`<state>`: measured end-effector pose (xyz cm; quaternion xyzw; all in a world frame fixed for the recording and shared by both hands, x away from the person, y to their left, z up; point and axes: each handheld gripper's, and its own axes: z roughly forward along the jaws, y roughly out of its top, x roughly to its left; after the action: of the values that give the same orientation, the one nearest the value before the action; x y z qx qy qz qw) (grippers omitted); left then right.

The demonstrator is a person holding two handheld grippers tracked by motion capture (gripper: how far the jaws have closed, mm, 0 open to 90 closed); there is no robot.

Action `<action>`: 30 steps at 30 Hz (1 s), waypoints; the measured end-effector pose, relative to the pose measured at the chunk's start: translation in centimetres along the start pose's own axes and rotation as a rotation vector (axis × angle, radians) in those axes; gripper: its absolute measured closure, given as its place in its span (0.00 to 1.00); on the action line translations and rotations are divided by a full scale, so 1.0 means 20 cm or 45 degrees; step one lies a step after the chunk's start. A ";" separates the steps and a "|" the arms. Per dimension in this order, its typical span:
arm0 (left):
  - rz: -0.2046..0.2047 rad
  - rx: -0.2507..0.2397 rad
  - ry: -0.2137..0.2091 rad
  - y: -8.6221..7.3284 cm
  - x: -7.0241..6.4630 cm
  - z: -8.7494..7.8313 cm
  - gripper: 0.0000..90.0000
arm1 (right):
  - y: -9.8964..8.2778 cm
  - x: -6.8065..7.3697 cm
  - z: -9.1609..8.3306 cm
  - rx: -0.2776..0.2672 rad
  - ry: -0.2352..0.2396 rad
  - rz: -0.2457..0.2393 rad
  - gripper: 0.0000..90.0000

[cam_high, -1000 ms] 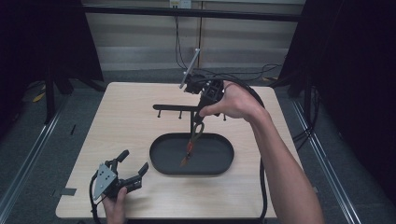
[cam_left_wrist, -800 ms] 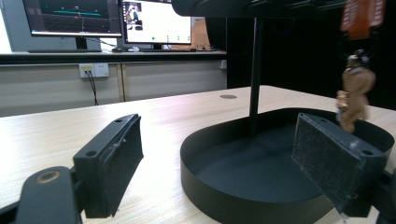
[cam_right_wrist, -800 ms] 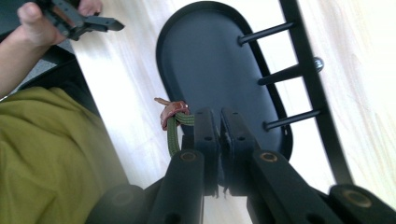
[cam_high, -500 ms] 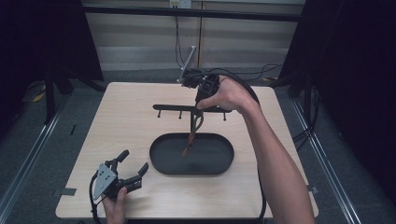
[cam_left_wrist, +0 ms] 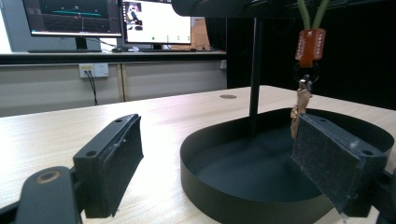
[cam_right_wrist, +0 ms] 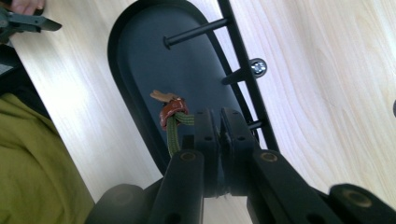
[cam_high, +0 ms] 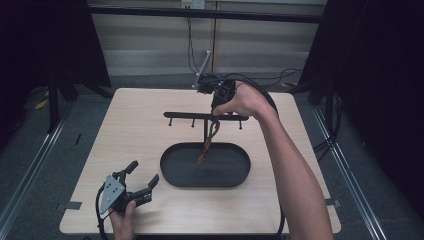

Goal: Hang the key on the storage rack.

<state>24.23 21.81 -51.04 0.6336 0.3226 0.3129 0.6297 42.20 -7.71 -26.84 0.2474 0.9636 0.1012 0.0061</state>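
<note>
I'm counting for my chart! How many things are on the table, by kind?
Black oval tray: 1
Black hook stand: 1
Keychain on green cord: 1
Grippers: 2, left gripper, right gripper
Total: 5

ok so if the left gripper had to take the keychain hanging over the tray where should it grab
Best guess: the red tab just under the green cord loop, coming in level from the near rim of the black tray. The keychain hangs straight down, the tab is flat and broad, and the metal bits below look thin and loose.
</note>
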 end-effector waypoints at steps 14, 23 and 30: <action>0.001 0.000 0.000 0.00 0.00 0.00 0.18 | 0.00 -0.03 0.03 0.013 0.009 0.030 0.95; 0.002 0.002 0.000 0.00 0.00 0.00 0.18 | 0.00 -0.04 0.06 0.011 -0.009 0.049 0.93; 0.004 0.004 0.000 0.00 0.00 0.00 0.18 | -0.01 -0.06 0.06 0.000 -0.009 0.093 0.90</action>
<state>24.22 21.85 -51.03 0.6353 0.3220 0.3134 0.6281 43.14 -8.26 -28.02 0.2826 0.9539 0.1004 0.0059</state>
